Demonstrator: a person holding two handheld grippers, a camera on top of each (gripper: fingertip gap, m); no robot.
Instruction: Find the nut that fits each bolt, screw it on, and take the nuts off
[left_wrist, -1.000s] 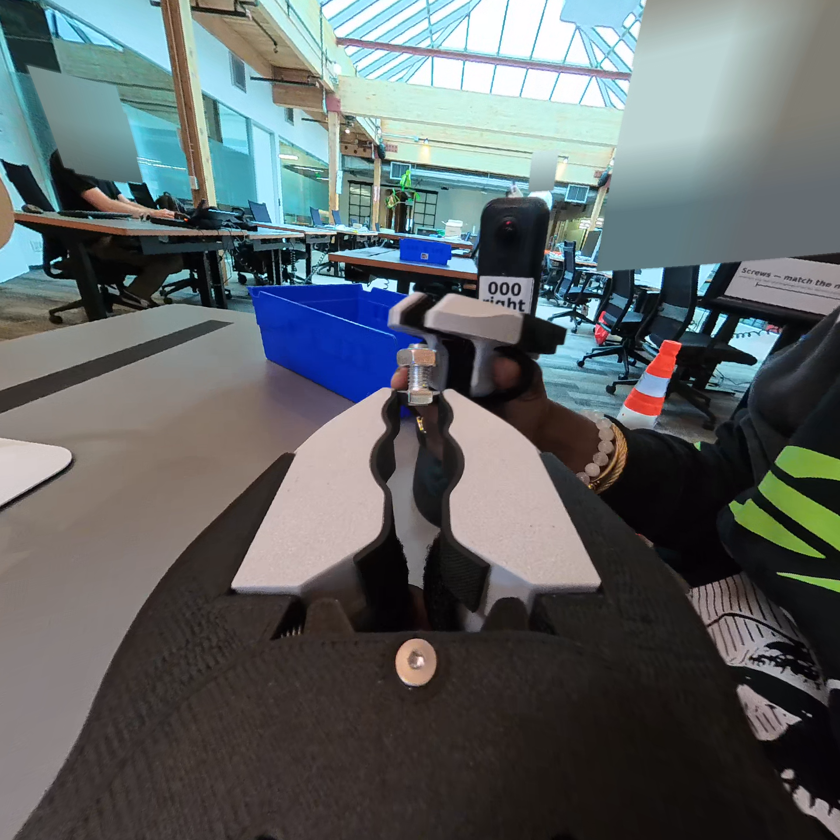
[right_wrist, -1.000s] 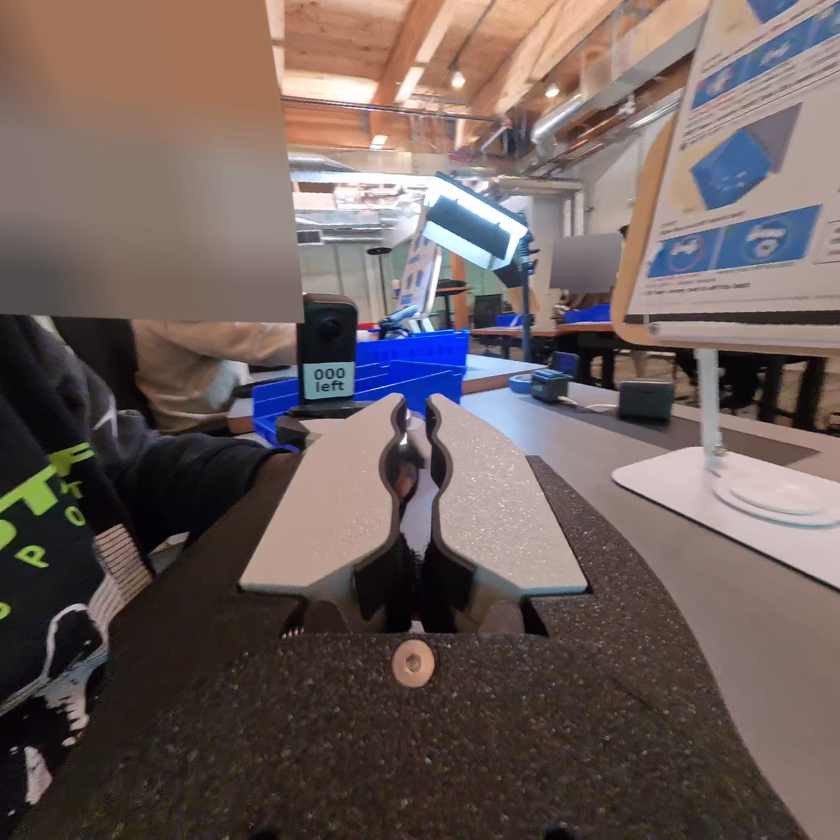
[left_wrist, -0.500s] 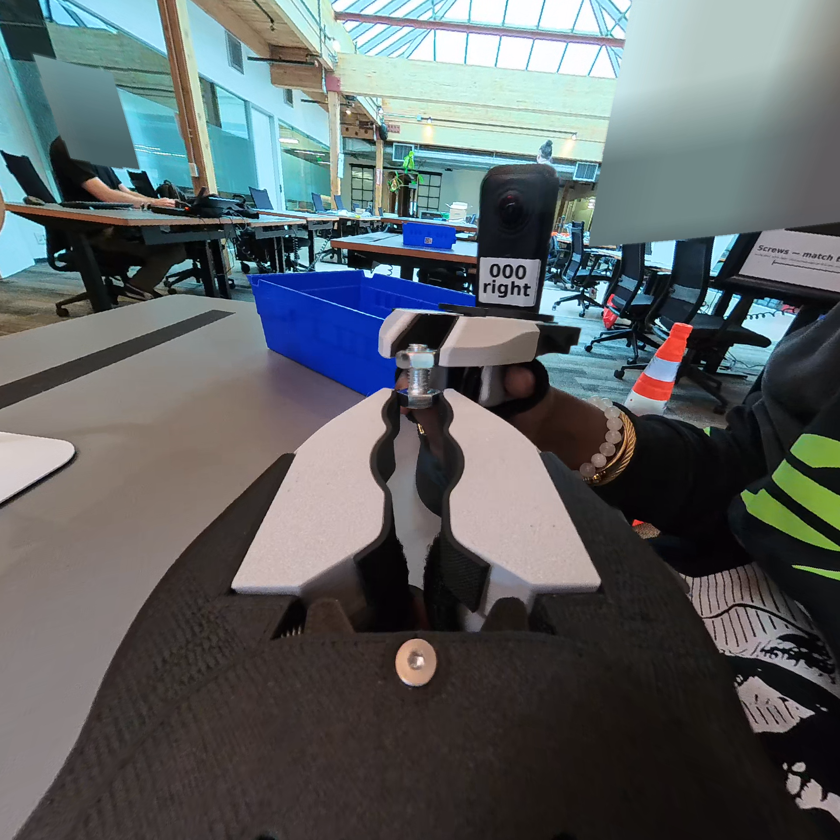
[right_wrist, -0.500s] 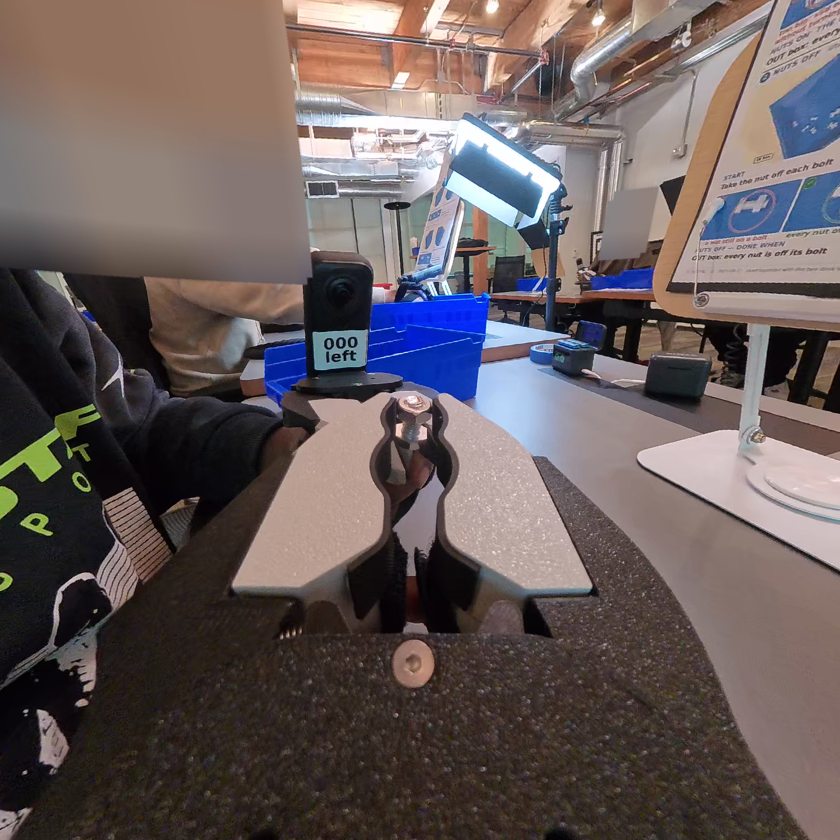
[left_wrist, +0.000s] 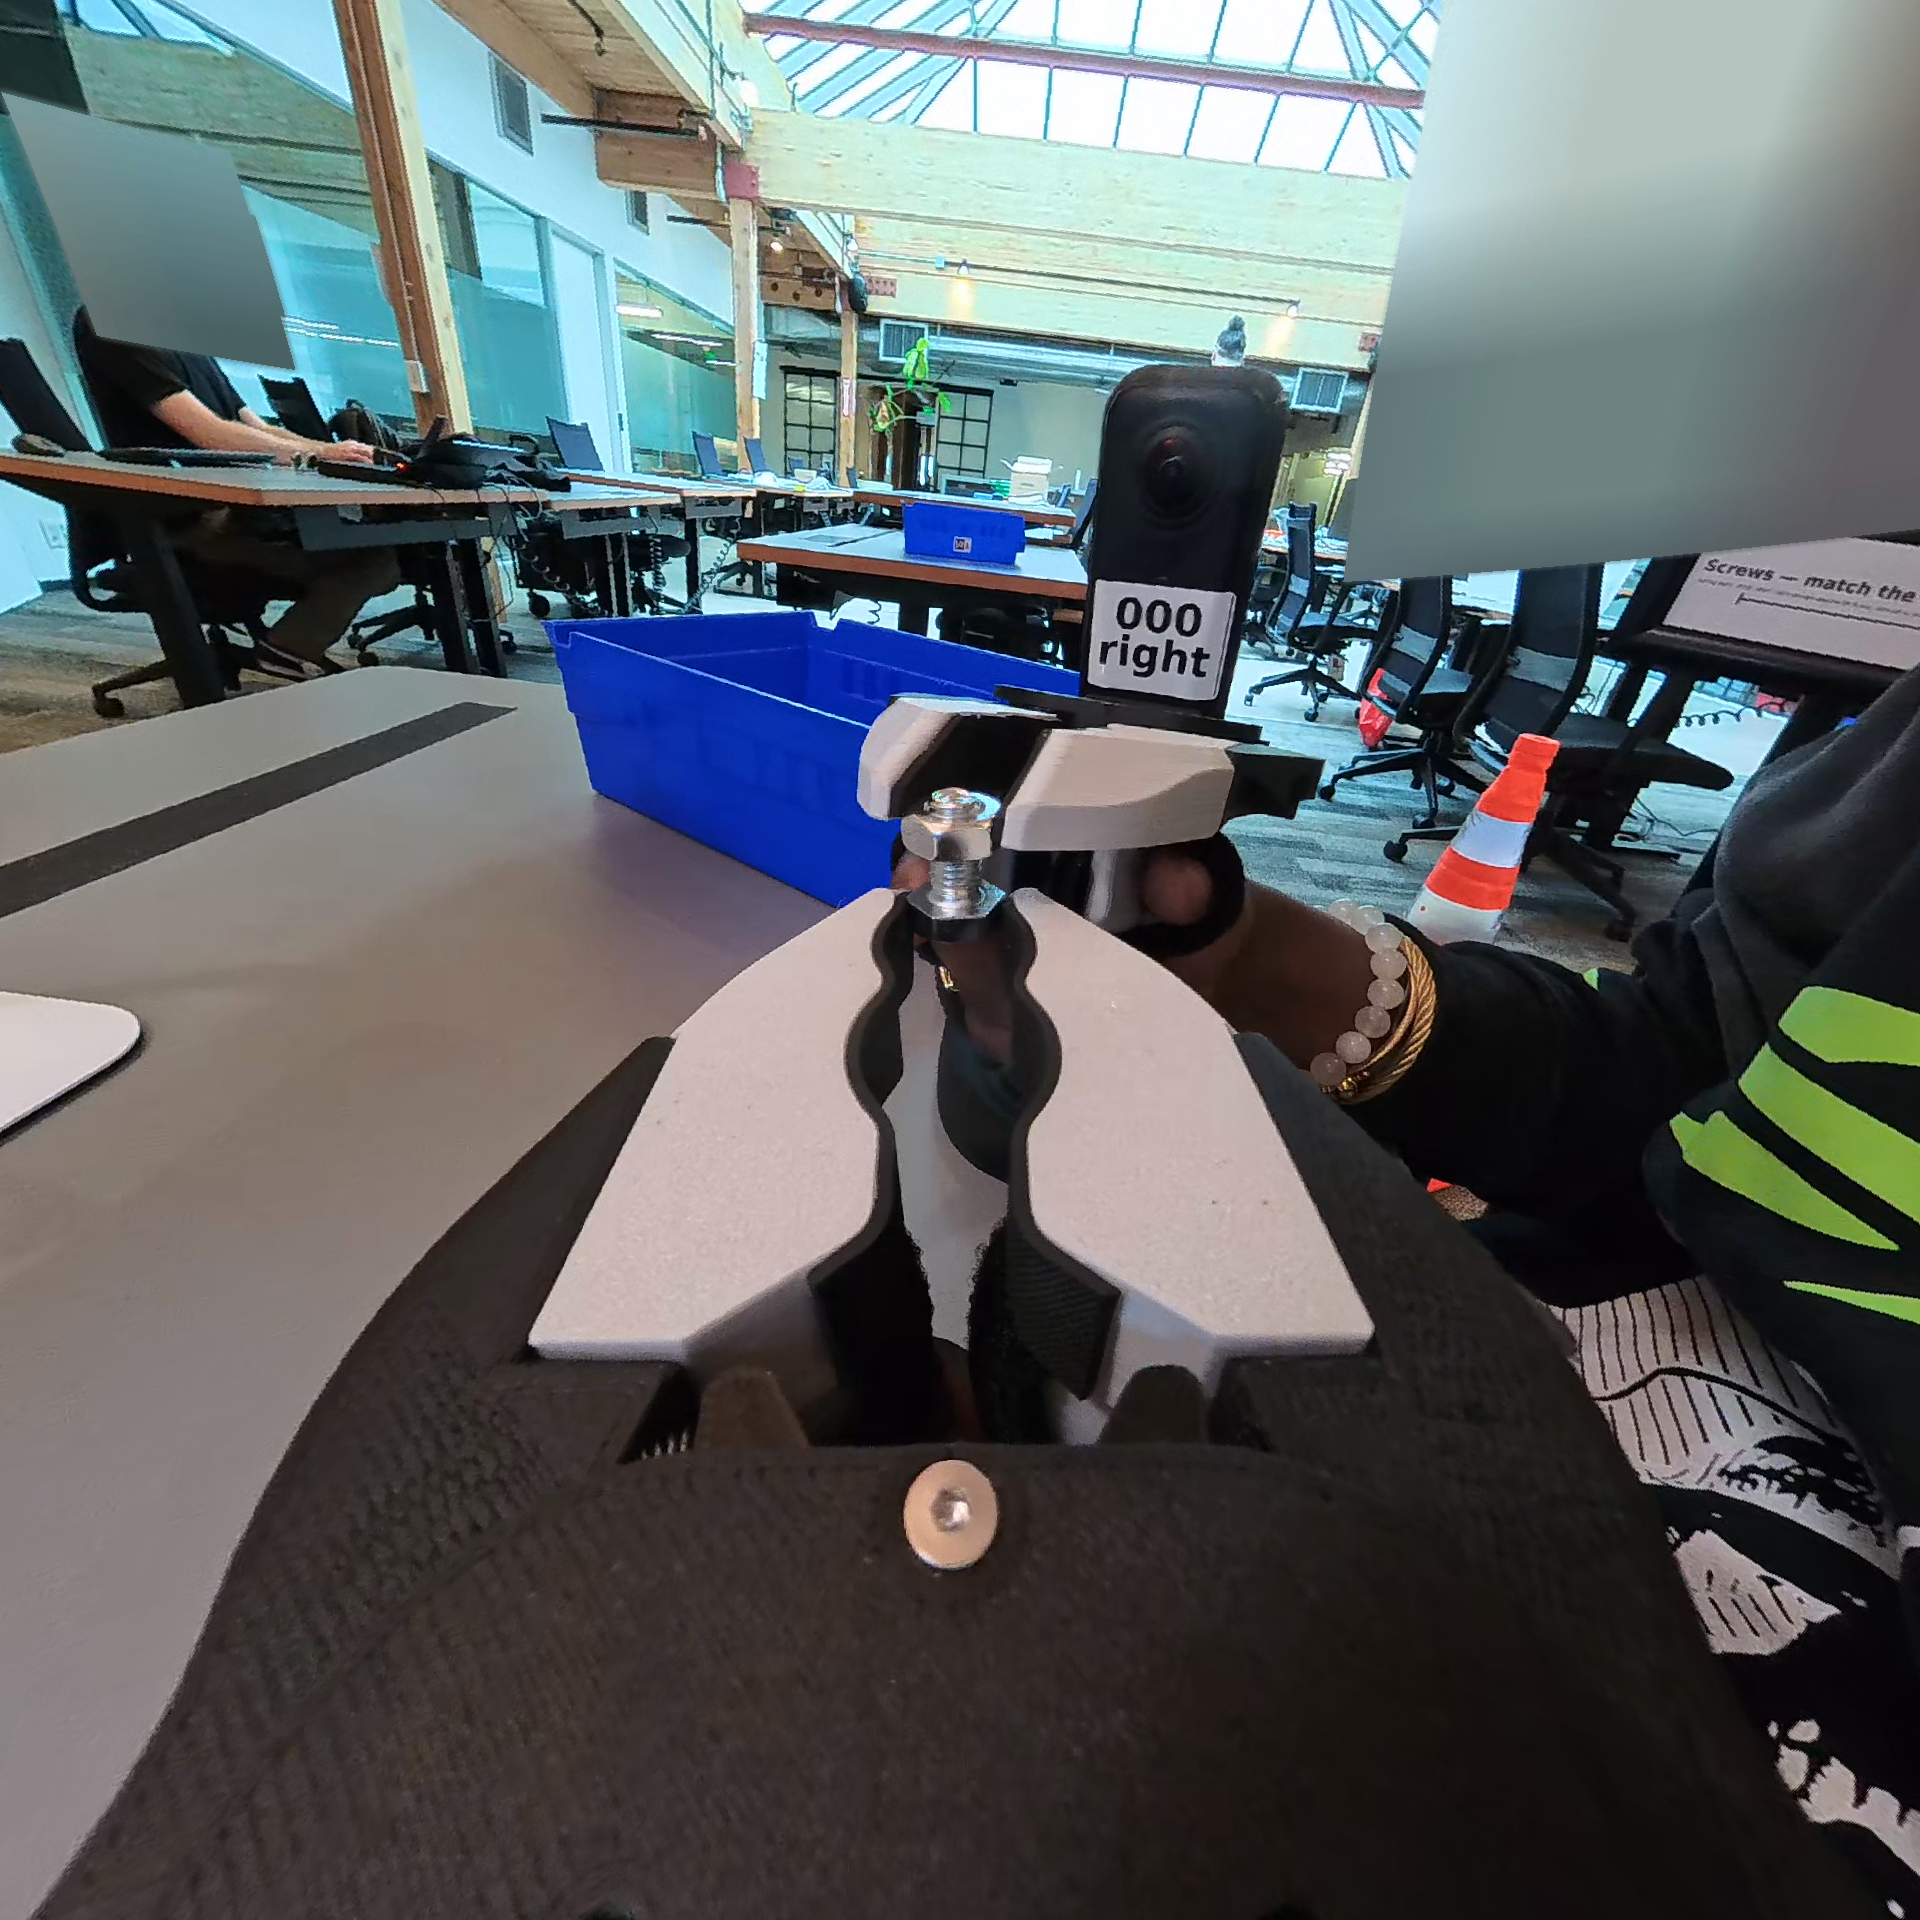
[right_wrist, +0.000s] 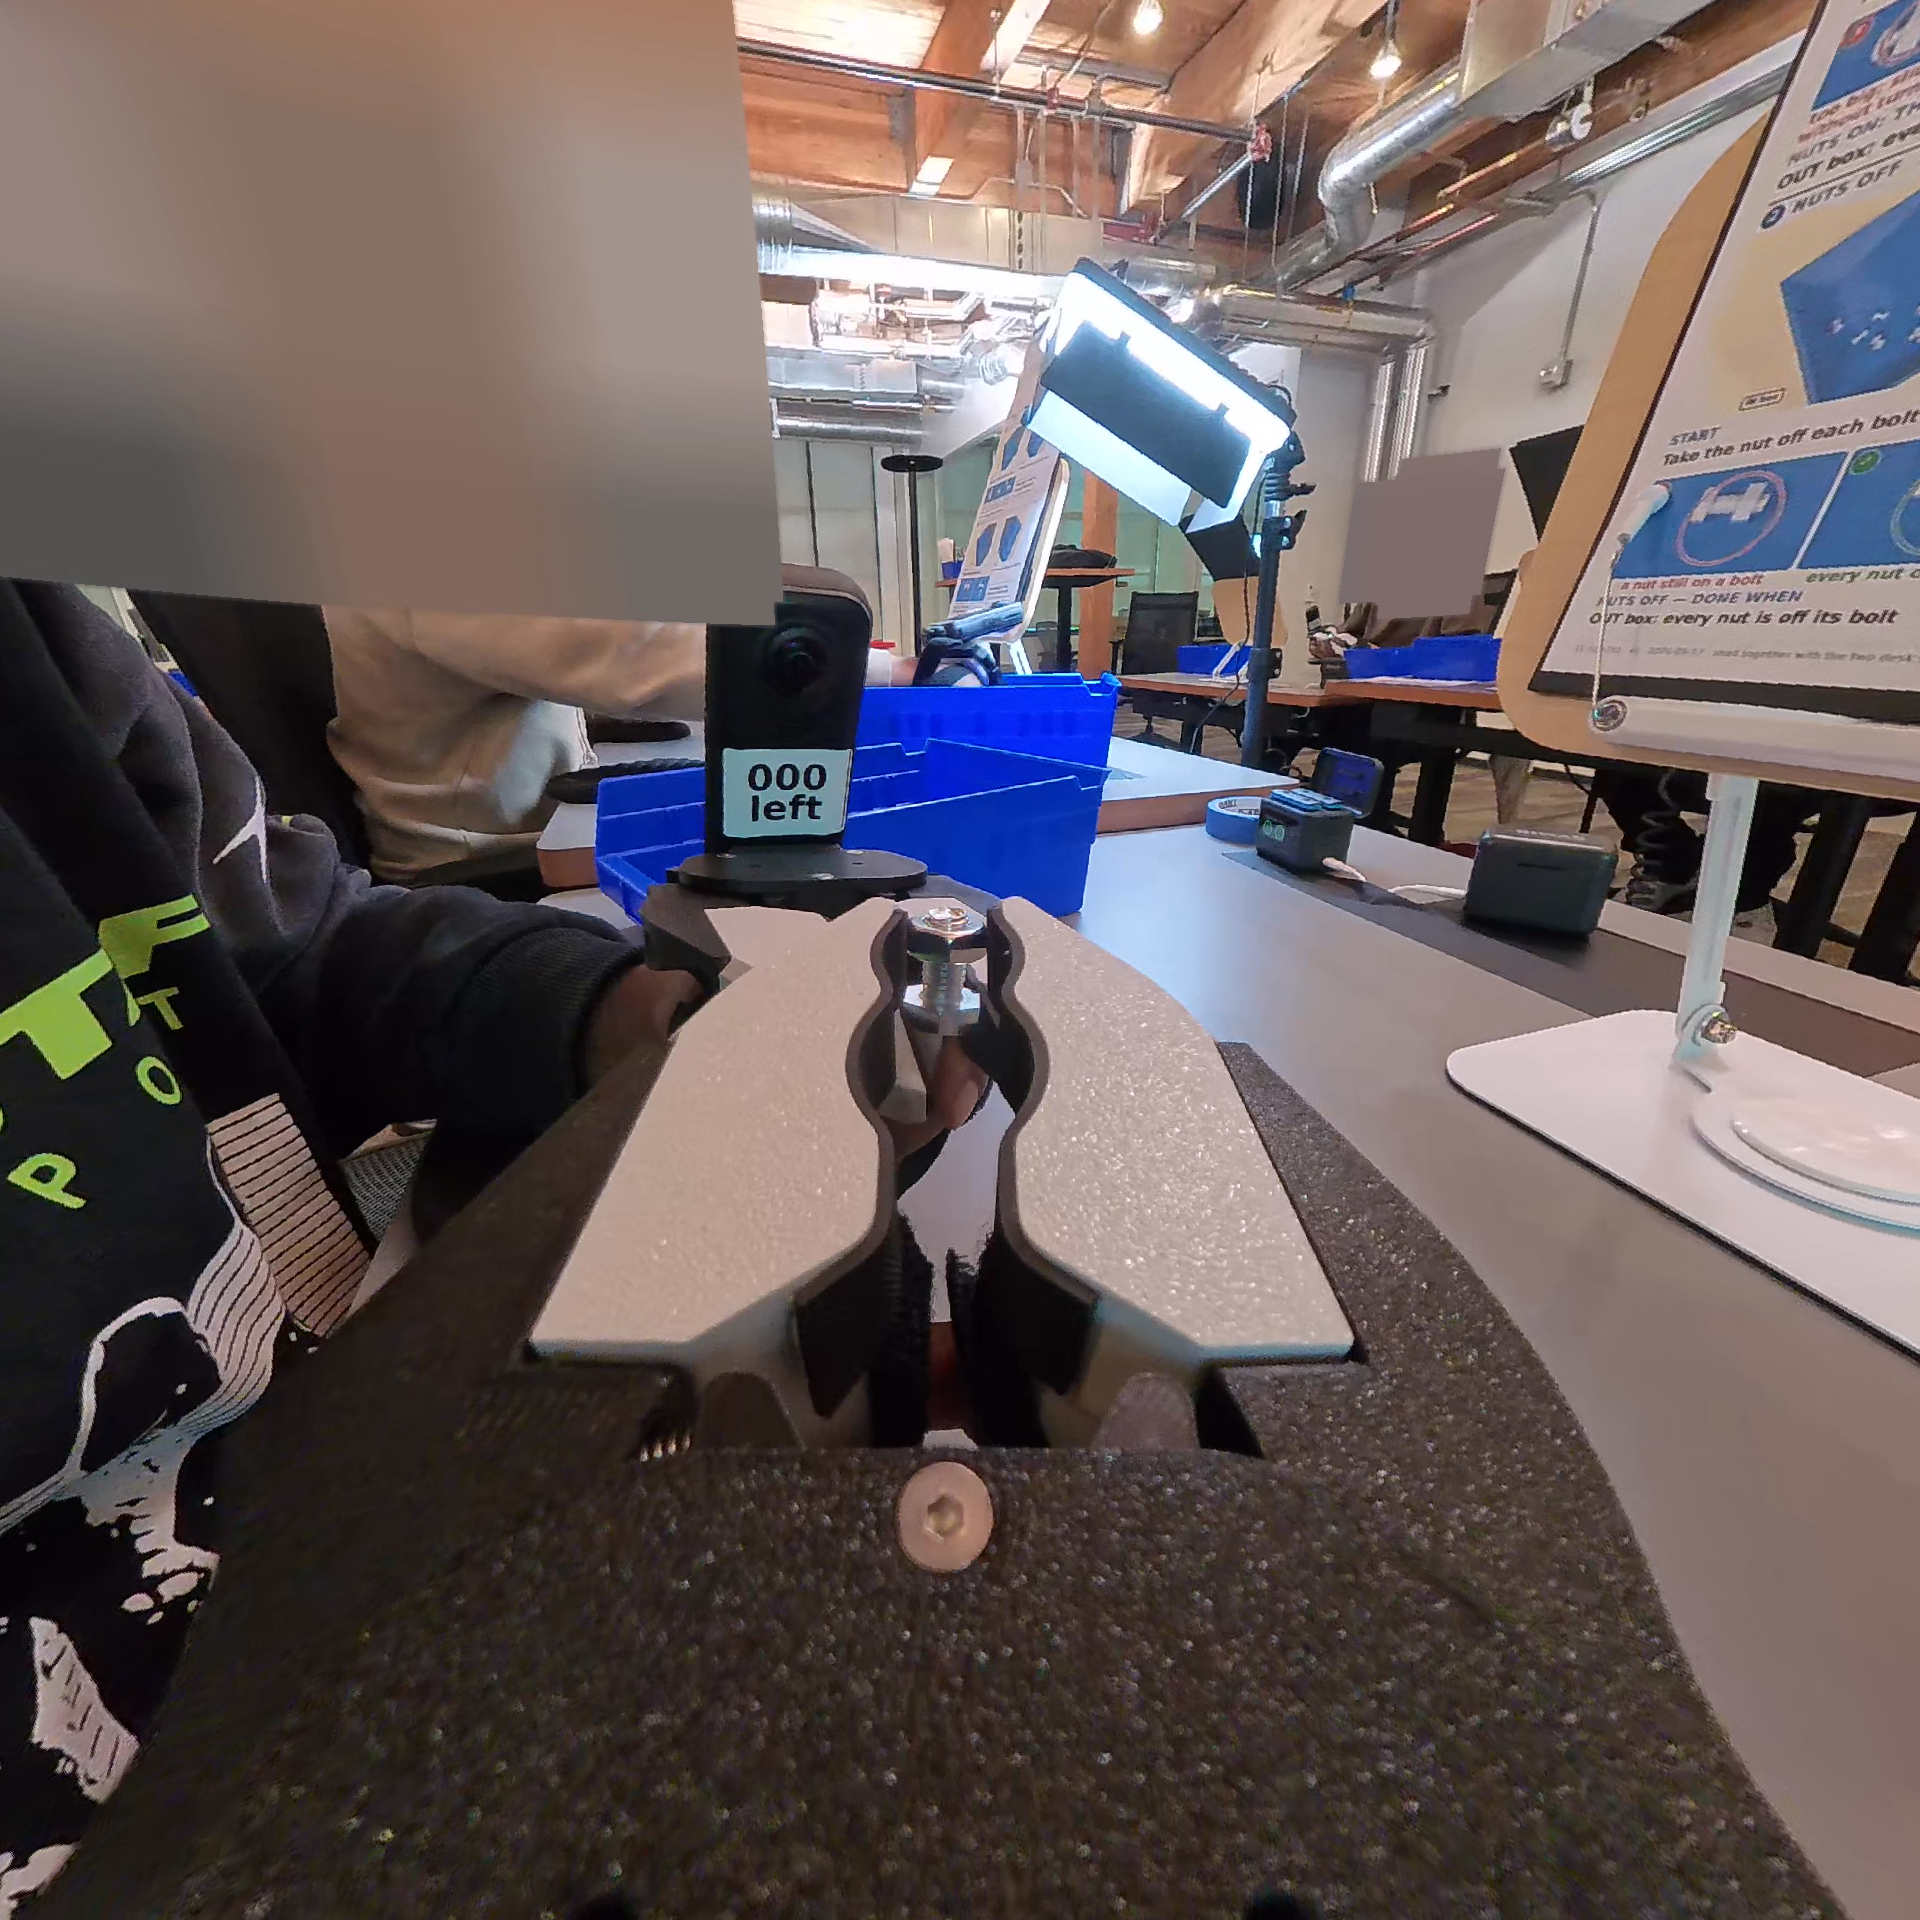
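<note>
A silver bolt (left_wrist: 951, 878) stands upright between the two grippers, above the grey table (left_wrist: 312, 987). My left gripper (left_wrist: 951, 912) is shut on the bolt's hex head at its fingertips. A silver nut (left_wrist: 945, 831) sits near the top of the thread. My right gripper (left_wrist: 951, 795) comes in from the far side and is shut on that nut. In the right wrist view the right gripper (right_wrist: 943, 928) grips the nut (right_wrist: 943, 935), with the thread and the bolt head (right_wrist: 935, 1000) just below it. The left gripper's fingertips are hidden there.
A blue bin (left_wrist: 727, 727) stands on the table behind the grippers; it also shows in the right wrist view (right_wrist: 987, 821). A white sign stand (right_wrist: 1704, 1101) is on the right, with small dark devices (right_wrist: 1538, 878) behind it. An orange cone (left_wrist: 1486, 862) stands on the floor. Only a small space, under 4 cm, lies between the two pairs of fingers.
My right gripper has rolled from a tilted pose to level while staying on the nut. The left gripper has kept hold of the bolt and hardly moved.
</note>
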